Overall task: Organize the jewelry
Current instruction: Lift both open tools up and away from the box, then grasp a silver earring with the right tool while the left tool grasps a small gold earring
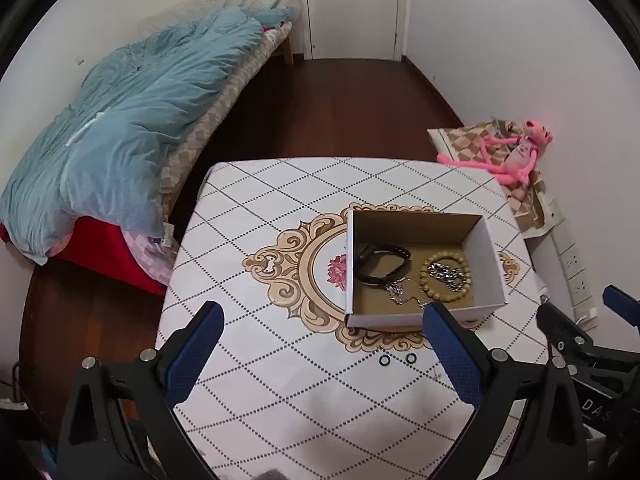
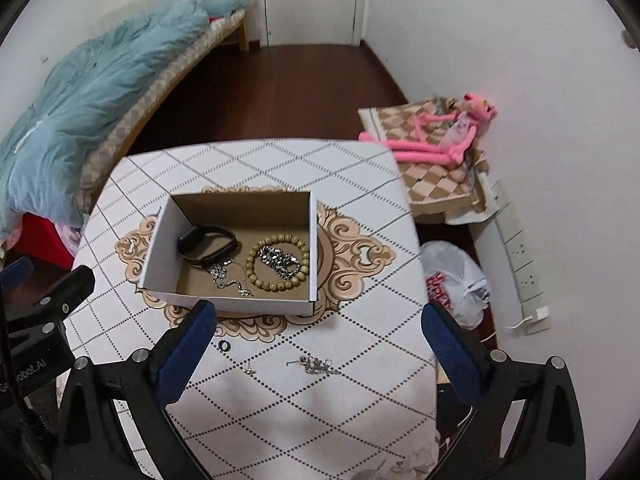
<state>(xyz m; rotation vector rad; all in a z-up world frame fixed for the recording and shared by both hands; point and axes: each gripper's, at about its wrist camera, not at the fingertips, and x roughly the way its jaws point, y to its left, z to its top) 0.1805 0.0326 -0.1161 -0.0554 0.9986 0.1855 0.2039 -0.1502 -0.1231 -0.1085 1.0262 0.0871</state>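
A white cardboard box (image 1: 486, 264) (image 2: 158, 252) stands open on the patterned table. It holds a black band (image 2: 207, 245), a wooden bead bracelet (image 2: 278, 280) with a chunky silver chain (image 2: 280, 260) inside it, and a thin silver chain (image 2: 226, 276). In front of the box, two black rings (image 1: 385, 360) lie on the table. A small earring (image 2: 249, 369) and a silver chain piece (image 2: 318, 365) lie there too. My left gripper (image 1: 322, 316) (image 2: 52, 272) hangs open above the table's near left. My right gripper (image 2: 320, 316) (image 1: 574, 302) is open wide above the loose pieces, holding nothing.
A bed with a blue quilt (image 1: 132, 132) runs along the left wall. A pink plush toy (image 2: 444, 136) lies on a checkered cushion to the right. A white plastic bag (image 2: 456, 280) and a socket strip (image 2: 520, 256) sit beside the table's right edge. A door (image 1: 352, 8) is at the back.
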